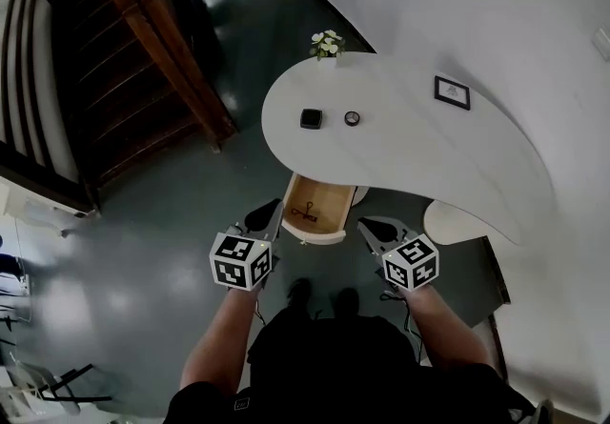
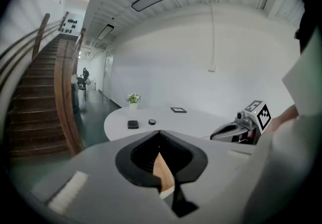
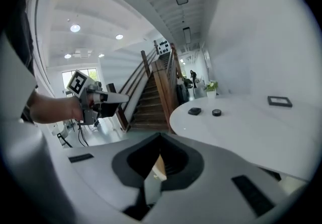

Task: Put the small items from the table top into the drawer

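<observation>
Two small items lie on the white curved table (image 1: 419,151): a black square box (image 1: 311,118) (image 2: 133,124) (image 3: 194,111) and a small round black item (image 1: 352,118) (image 2: 152,122) (image 3: 216,113). Below the table's near edge the wooden drawer (image 1: 315,206) stands open, with a small dark thing inside. My left gripper (image 1: 264,218) (image 2: 159,132) hangs shut and empty just left of the drawer front. My right gripper (image 1: 376,229) (image 3: 161,135), also shut and empty, is just right of it. Each gripper shows in the other's view, the right gripper (image 2: 241,128) and the left gripper (image 3: 95,99).
A framed picture (image 1: 452,92) and a small potted plant (image 1: 327,44) also stand on the table. A round white stool (image 1: 456,222) sits under the table's right side. A wooden staircase (image 1: 143,60) rises at the left, over a dark grey floor.
</observation>
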Tool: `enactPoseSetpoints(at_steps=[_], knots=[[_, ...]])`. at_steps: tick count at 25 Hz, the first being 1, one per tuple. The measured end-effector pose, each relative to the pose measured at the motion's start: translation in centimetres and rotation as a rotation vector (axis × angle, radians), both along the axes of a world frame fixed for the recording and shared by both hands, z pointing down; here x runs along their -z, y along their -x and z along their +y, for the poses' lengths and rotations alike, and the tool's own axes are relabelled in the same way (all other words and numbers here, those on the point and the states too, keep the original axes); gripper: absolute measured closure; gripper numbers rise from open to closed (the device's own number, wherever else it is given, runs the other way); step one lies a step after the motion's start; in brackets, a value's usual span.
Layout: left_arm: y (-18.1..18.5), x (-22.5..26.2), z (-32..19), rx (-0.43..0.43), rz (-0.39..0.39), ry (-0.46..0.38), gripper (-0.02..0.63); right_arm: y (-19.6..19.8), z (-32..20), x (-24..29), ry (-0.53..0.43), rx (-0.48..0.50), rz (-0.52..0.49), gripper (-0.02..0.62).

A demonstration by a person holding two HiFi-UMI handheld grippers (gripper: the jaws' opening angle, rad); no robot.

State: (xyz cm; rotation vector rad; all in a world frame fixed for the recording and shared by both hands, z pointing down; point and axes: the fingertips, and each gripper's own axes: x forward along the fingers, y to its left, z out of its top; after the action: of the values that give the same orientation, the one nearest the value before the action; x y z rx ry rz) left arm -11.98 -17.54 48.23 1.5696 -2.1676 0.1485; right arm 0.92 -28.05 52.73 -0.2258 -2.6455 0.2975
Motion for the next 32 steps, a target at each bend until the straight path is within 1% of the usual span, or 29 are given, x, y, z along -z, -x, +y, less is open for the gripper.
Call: enactPoseSetpoints(at_steps=[2, 4, 6, 8, 10, 13, 16, 19, 21, 23, 26, 28, 30, 32], knots=[[-0.9, 1.2, -0.1, 0.028, -0.018, -0.013, 0.595, -0.8, -0.7, 1.4, 0.004, 0.005, -0.042, 0.583], [-2.1, 2.6, -0.1, 0.045, -0.055, -0.03, 0.595, -1.4, -1.3, 2.8, 0.015, 0.012, -0.081, 0.583], [-3.2, 4.2, -0.1, 0.039, -0.122, -0.045, 0.595, -1.7, -1.7, 4.0, 0.037, 0.02, -0.115, 0.583], [-4.2, 5.4, 0.0, 0.029, -0.18, -0.041, 0.595, -2.0, -1.9, 5.1, 0.056, 0.03, -0.146, 0.583], [-4.7, 6.4, 0.2, 0.029, -0.205, -0.051, 0.595, -2.2, -2.0, 6.4, 0.064, 0.044, -0.179, 0.583], [-5.4, 8.1, 0.7, 0.019, -0.209, -0.102, 0.595, -2.4, -1.7, 8.5, 0.061, 0.067, -0.227, 0.583], [-5.5, 9.4, 1.2, 0.01, -0.212, -0.119, 0.595, -2.3, -1.1, 10.7, 0.045, 0.088, -0.274, 0.583], [-4.8, 10.8, 2.1, 0.029, -0.218, -0.14, 0.595, -1.9, 0.3, 12.7, 0.011, 0.136, -0.309, 0.584], [-4.1, 11.5, 2.7, 0.046, -0.218, -0.158, 0.595, -1.5, 0.8, 13.7, -0.01, 0.151, -0.323, 0.584], [-3.0, 11.7, 3.5, 0.086, -0.224, -0.145, 0.595, -1.0, 1.0, 14.6, -0.02, 0.141, -0.337, 0.584], [-1.3, 12.3, 5.2, 0.145, -0.27, -0.11, 0.595, 0.0, 1.6, 15.6, -0.074, 0.139, -0.342, 0.584], [-0.7, 13.1, 6.2, 0.146, -0.274, -0.141, 0.595, 0.8, 2.3, 16.3, -0.107, 0.145, -0.346, 0.584], [-0.3, 13.8, 6.9, 0.125, -0.244, -0.194, 0.595, 1.4, 2.8, 17.5, -0.129, 0.14, -0.364, 0.584], [0.1, 14.4, 7.4, 0.112, -0.218, -0.227, 0.595, 1.9, 3.2, 18.8, -0.138, 0.127, -0.387, 0.584]])
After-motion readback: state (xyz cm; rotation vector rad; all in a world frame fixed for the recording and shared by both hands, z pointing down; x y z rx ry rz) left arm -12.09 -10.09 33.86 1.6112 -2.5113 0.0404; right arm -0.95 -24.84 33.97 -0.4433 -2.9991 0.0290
